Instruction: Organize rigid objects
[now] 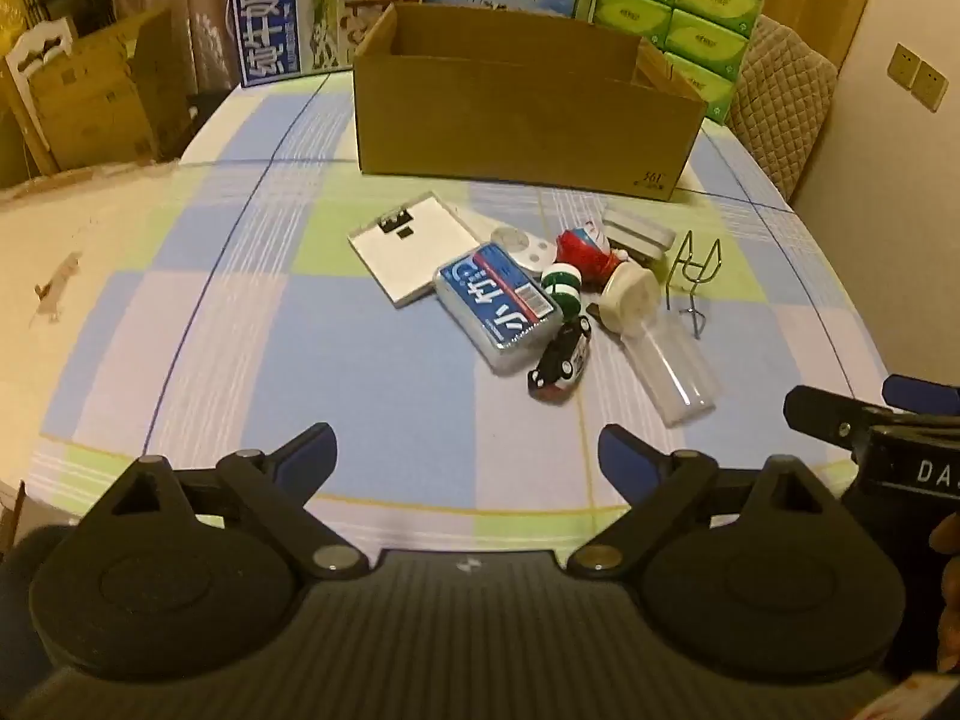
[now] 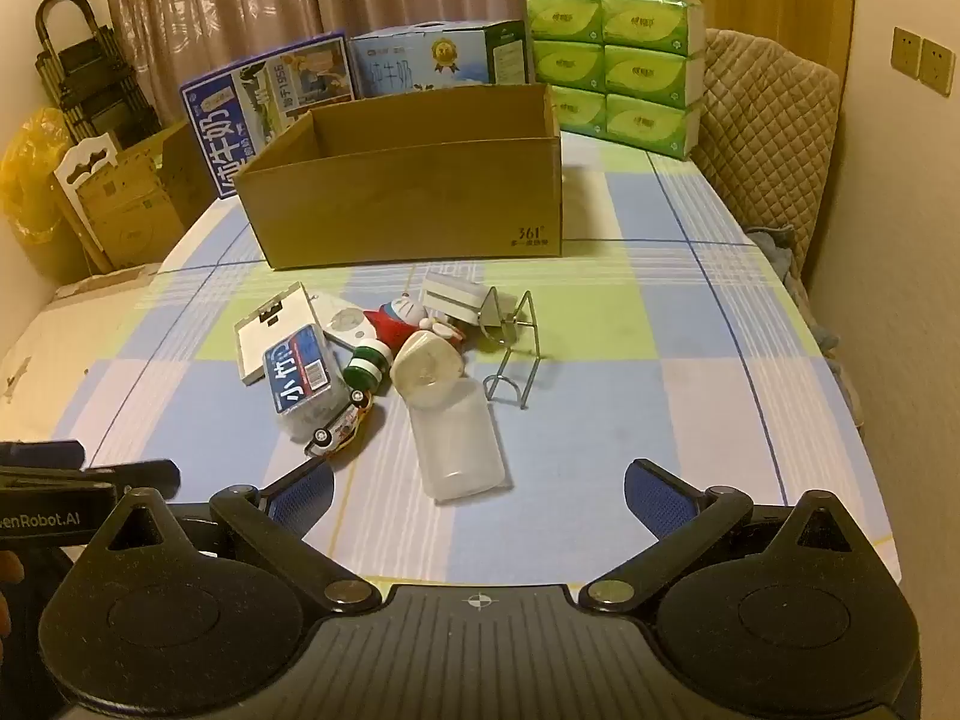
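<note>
A heap of small rigid objects lies mid-table in front of an open cardboard box (image 1: 522, 120) (image 2: 414, 204): a white flat panel (image 1: 408, 252) (image 2: 273, 330), a blue-labelled clear case (image 1: 498, 306) (image 2: 306, 390), a toy car (image 1: 561, 363) (image 2: 339, 426), a clear bottle with a cream cap (image 1: 666, 354) (image 2: 453, 432), a red and blue figurine (image 1: 585, 249) (image 2: 399, 321), a green and white cap (image 1: 563, 288) (image 2: 367, 367) and a wire stand (image 1: 693, 273) (image 2: 510, 348). My left gripper (image 1: 468, 456) is open, short of the heap. My right gripper (image 2: 480, 489) is open, close to the bottle's base.
Milk cartons (image 1: 282, 18) (image 2: 264, 114) and a pack of green tissues (image 1: 678, 18) (image 2: 618, 66) stand behind the box. A quilted chair back (image 2: 768, 126) is at the right edge. Cardboard boxes (image 1: 90, 96) sit off the table's left. The checked tablecloth (image 1: 300, 330) is bare near the grippers.
</note>
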Motion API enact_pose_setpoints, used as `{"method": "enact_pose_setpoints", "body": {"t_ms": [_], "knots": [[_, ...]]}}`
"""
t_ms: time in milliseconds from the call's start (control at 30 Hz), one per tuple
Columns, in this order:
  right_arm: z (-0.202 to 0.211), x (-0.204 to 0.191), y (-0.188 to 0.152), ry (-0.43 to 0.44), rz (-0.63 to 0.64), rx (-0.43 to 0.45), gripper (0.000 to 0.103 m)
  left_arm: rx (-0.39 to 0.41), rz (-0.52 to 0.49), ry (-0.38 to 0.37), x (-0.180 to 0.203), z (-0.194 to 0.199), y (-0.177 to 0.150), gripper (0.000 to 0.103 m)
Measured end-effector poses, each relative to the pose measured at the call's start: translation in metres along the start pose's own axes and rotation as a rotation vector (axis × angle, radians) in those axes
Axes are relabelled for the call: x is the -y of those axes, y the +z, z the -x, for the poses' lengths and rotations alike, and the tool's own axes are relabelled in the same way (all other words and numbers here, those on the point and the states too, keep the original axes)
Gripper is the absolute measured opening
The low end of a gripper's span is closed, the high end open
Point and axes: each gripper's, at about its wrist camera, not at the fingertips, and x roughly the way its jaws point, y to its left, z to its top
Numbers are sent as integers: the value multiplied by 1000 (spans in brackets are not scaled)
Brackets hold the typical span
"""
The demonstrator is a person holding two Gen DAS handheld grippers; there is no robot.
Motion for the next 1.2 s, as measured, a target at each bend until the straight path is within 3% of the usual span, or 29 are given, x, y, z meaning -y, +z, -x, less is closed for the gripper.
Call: {"method": "enact_pose_setpoints", "body": {"t_ms": [33, 200, 300, 1200], "knots": [[0, 0, 0, -1, 1, 0, 101, -31, -7, 0, 3, -7, 2, 94], [3, -1, 1, 0, -1, 9, 101, 4, 31, -42, 5, -4, -15, 94], [4, -3, 1, 1, 4, 8, 101, -40, 30, -70, -9, -7, 3, 94], [6, -4, 1, 6, 10, 11, 101, 18, -49, -56, -6, 2, 5, 94]]}}
